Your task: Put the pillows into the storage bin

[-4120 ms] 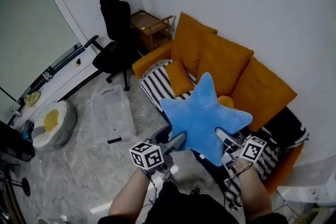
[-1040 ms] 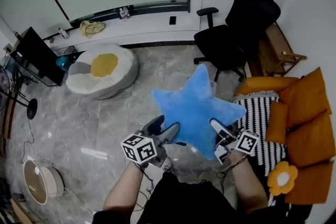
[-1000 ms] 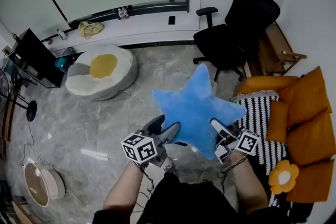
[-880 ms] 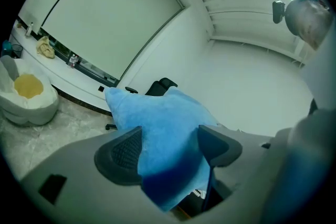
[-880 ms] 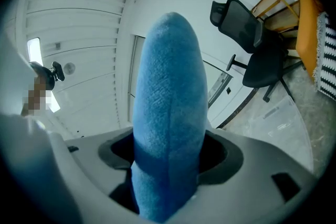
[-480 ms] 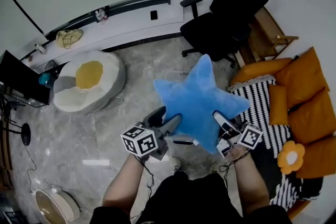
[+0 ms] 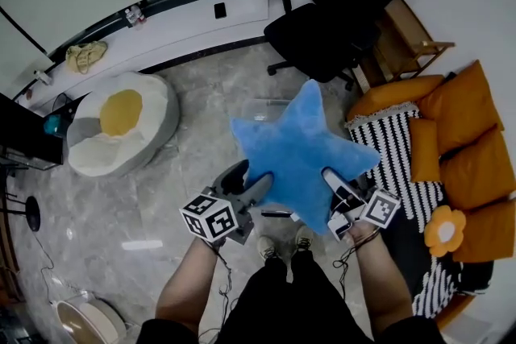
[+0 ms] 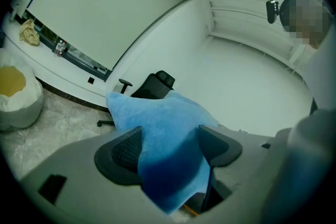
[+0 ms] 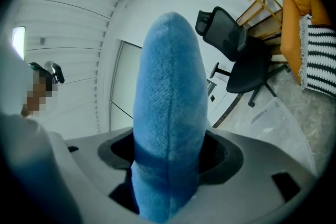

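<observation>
The task was judged to be at an early stage, with no pillow yet in the storage bin (image 7: 260, 106). Only a clear plastic rim of the bin was shown on the grey floor, at eleven o'clock of the carried pillow. In the right gripper view the bin appeared empty.

The blue star pillow (image 7: 300, 151) was held in the air at the centre of the head view, above the floor. The left gripper (image 7: 251, 183) was clamped on the arm at seven o'clock, and the right gripper (image 7: 334, 180) on the arm at five o'clock. In both gripper views the plush was seen pinched between the pads.

Lowering and release into the bin were left to be done. Orange cushions (image 7: 463, 105) and a flower-shaped pillow (image 7: 446, 226) were seen at three to four o'clock, and may have been left to be fetched.

The star pillow appeared thick, soft and fuzzy, with rounded points and a seam along its edge. It was squeezed narrower where it was clamped.
</observation>
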The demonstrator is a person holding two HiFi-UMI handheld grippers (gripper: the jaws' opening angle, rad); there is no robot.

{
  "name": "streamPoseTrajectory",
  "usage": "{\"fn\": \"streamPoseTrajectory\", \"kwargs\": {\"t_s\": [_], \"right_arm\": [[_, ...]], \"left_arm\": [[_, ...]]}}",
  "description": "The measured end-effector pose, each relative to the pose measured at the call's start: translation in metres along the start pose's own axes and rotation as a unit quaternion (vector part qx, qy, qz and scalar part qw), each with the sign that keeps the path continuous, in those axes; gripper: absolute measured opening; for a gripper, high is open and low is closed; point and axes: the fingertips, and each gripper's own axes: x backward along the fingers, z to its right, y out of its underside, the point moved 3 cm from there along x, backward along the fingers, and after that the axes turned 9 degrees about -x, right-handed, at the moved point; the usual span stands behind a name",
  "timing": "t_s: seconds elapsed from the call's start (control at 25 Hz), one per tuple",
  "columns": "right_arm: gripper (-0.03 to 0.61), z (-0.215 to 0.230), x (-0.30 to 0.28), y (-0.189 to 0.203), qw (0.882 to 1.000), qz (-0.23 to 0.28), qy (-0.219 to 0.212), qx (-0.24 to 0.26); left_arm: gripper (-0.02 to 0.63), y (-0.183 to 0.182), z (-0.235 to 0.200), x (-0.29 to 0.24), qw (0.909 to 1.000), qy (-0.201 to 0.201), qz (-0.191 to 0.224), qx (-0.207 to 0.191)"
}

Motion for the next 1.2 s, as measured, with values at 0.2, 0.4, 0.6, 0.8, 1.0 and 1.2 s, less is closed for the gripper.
{"fn": "streamPoseTrajectory", "kwargs": {"t_s": [0.2,0.4,0.6,0.8,1.0,1.2], "right_arm": [[0.333,0.041,0.002,0.005,1.000,-0.012,0.016,-0.007],[0.333,0.088,-0.003,0.016,0.999,-0.028,0.026,-0.026],[0.333,0.142,-0.004,0.033,0.998,-0.043,0.038,-0.041],[0.334,0.206,0.007,0.058,0.995,-0.041,0.059,-0.071],[0.336,0.263,0.011,0.080,0.993,-0.046,0.070,-0.082],[0.337,0.312,0.010,0.103,0.991,-0.058,0.081,-0.090]], "left_arm": [[0.337,0.032,-0.016,-0.013,0.9996,-0.025,-0.010,0.013],[0.322,0.069,-0.038,-0.023,0.9982,-0.052,-0.019,0.021],[0.321,0.119,-0.065,-0.035,0.9956,-0.081,-0.028,0.038],[0.321,0.178,-0.089,-0.046,0.9915,-0.113,-0.043,0.050],[0.321,0.231,-0.117,-0.056,0.9883,-0.130,-0.053,0.059],[0.321,0.278,-0.143,-0.060,0.9856,-0.140,-0.074,0.059]]}}
